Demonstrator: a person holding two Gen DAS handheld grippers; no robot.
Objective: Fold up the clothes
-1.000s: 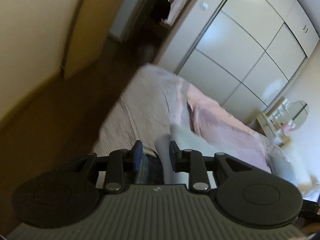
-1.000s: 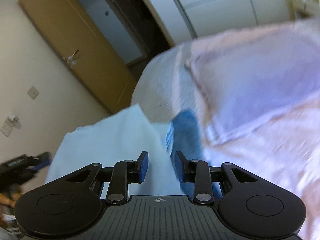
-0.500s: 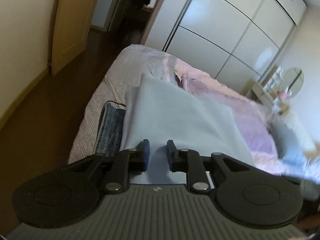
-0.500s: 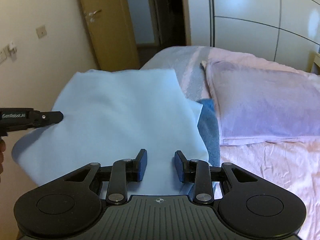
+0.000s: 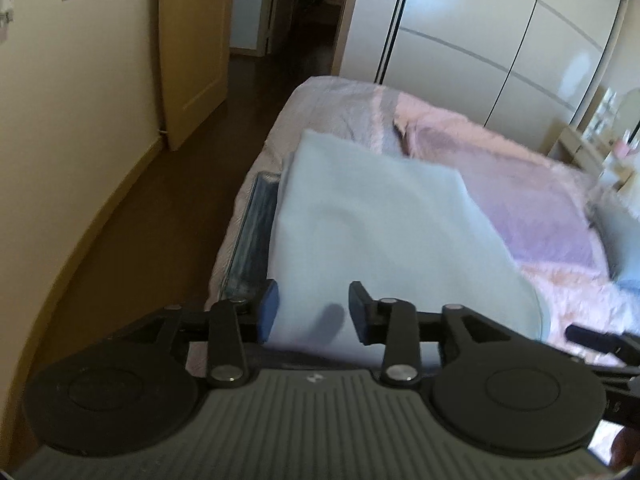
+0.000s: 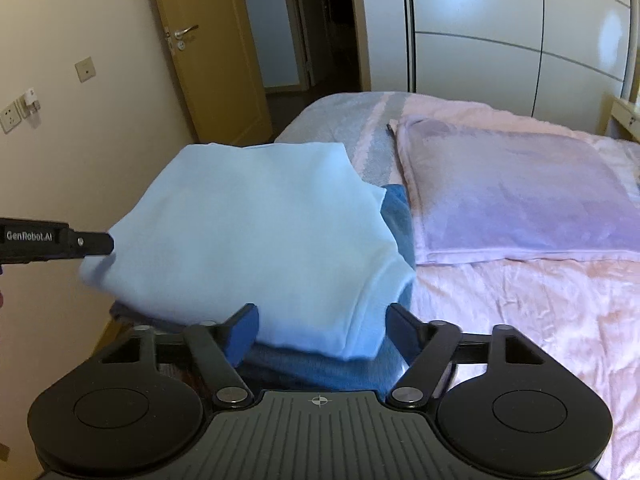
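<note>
Light blue garment (image 6: 256,236), folded, on top of a darker blue folded piece (image 6: 396,216) and a denim piece (image 5: 250,236) at the bed's (image 6: 520,320) near left corner. Right gripper (image 6: 320,330) fingers just opened, spread wide, either side of the garment's near hem, pads clear of the cloth. Left gripper (image 5: 314,312) fingers likewise just opened, spread, garment edge between them, no pinch; seen from the right wrist, one left finger (image 6: 94,243) touching or just beside the garment's left fold. Beyond: pale purple pillow (image 6: 516,200) just right of the stack, pink bedspread (image 6: 540,340), white wardrobe doors (image 6: 480,40), wooden door (image 6: 208,60) ajar.
</note>
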